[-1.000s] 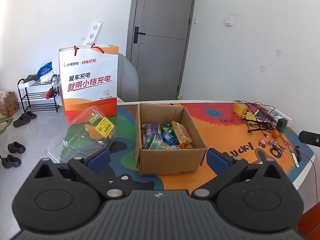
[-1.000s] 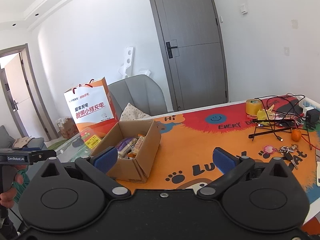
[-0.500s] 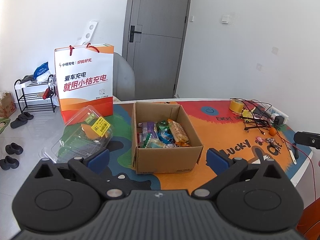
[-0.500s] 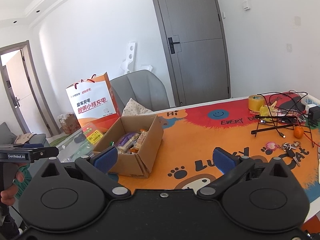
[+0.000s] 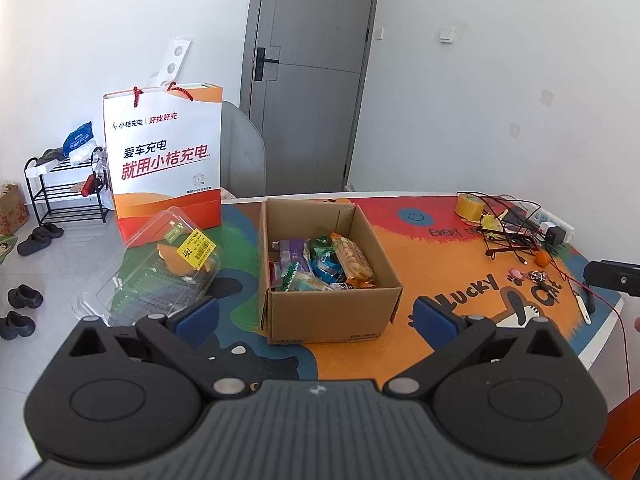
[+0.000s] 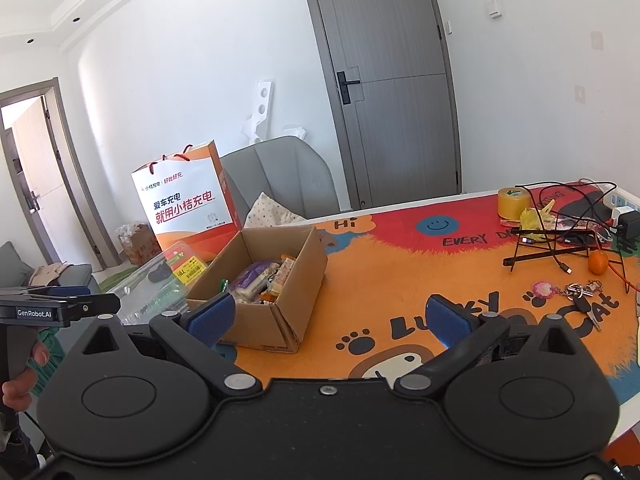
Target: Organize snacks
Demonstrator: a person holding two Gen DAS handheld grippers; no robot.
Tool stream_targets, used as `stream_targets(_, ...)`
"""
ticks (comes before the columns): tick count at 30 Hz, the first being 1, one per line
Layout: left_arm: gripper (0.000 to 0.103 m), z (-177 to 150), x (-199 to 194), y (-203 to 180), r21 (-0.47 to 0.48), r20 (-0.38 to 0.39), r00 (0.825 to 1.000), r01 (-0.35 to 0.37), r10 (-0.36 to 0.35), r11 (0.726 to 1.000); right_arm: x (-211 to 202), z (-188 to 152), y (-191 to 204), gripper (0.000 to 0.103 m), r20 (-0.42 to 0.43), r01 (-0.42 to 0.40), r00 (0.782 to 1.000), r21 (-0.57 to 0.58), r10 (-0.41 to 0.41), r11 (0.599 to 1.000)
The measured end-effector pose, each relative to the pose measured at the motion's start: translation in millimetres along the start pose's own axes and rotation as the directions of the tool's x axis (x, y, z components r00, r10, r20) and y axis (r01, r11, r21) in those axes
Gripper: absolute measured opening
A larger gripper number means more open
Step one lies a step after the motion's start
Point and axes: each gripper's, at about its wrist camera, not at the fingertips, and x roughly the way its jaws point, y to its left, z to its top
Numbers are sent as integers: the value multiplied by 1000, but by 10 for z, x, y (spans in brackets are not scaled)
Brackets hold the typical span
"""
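The cardboard box (image 5: 329, 276) of snacks (image 5: 320, 265) sits centre frame on the worktop (image 5: 460, 264), its long axis running away from the left gripper (image 5: 314, 316). Both the left and the right gripper (image 6: 330, 320) have jaws spread wide, holding nothing. A clear plastic container (image 5: 160, 268) lies just left of the box.

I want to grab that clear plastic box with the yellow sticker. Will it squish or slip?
Probably it squishes a bit: the clear plastic clamshell box with the yellow sticker looks thin-walled. Its glossy surface may slip between pads. It seems nearly empty, so likely light, and its raised lid could flap when lifted.
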Motion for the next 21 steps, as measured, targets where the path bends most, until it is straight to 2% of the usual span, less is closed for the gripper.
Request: stream_targets(21, 102, -17, 21, -31, 2, -11, 1000, 10, -10, 1000, 19, -5, 5, 103, -13, -2, 1000, -3, 2, 1000)
